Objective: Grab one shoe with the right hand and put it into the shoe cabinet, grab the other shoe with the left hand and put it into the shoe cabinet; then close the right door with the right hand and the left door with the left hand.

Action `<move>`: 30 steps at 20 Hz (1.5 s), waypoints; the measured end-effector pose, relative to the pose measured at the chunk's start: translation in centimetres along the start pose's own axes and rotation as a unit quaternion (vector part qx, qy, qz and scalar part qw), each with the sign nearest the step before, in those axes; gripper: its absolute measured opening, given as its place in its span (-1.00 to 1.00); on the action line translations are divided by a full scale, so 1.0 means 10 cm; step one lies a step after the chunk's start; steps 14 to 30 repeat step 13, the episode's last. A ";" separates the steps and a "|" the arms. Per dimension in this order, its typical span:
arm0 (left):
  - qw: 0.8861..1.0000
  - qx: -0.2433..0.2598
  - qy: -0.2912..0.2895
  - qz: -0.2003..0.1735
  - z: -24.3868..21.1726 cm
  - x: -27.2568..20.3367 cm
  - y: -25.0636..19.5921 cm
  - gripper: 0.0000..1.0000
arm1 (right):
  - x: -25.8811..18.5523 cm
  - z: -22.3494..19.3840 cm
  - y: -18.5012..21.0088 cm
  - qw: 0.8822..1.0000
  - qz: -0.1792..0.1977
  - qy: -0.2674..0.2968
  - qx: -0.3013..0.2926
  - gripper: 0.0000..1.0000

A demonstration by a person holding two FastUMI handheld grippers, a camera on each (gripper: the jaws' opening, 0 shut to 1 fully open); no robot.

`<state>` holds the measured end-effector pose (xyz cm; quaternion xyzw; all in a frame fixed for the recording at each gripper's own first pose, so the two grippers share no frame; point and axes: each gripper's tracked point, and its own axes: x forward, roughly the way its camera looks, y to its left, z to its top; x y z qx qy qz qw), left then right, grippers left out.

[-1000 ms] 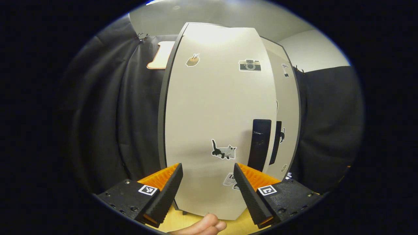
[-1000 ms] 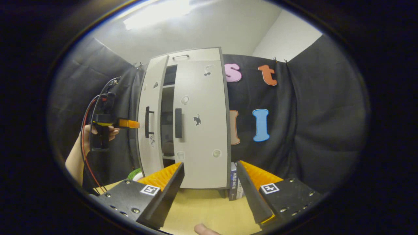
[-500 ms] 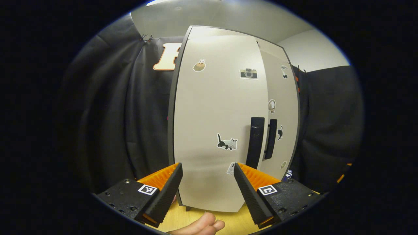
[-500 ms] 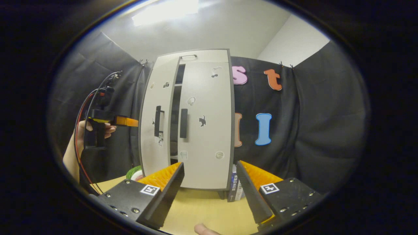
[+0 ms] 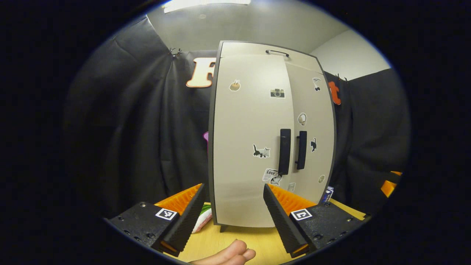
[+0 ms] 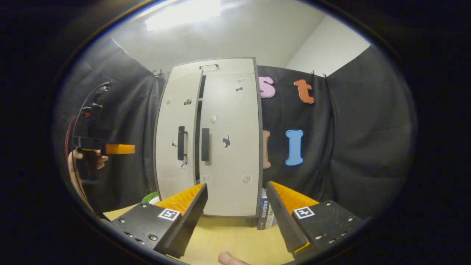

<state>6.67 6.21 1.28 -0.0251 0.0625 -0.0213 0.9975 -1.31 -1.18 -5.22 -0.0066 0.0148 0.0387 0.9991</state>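
I hold both tools back from the shoe cabinet, which stands at the far edge of the desk. My left gripper has its 2 fingers spread with nothing between them, and my right gripper is likewise spread and empty. In the right gripper view the left gripper sits well apart from the cabinet, off to its left side. The right door looks flush, while the left door appears nearly shut, with a thin dark gap between the 2 doors beside the 2 black handles. I see no shoes on the desk, so I judge they are inside. To finish well, I would bring the left gripper to the flat of the left door near its handle edge and push straight and gently until the gap is gone, keeping the fingers off the handle so nothing snags. A hard shove could rock the cabinet or bounce the door back.
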 end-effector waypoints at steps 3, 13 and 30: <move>1.000 0.001 -0.006 0.005 -0.14 -0.26 -0.07 0.94 | 0.03 0.01 0.14 1.000 0.010 0.007 0.007 0.89; 0.999 0.028 -0.018 0.012 -0.67 -0.69 -0.38 0.93 | -0.17 -0.18 0.12 1.000 0.009 0.007 0.023 0.92; 0.999 0.028 -0.018 0.012 -0.67 -0.69 -0.38 0.93 | -0.17 -0.18 0.12 1.000 0.009 0.007 0.023 0.92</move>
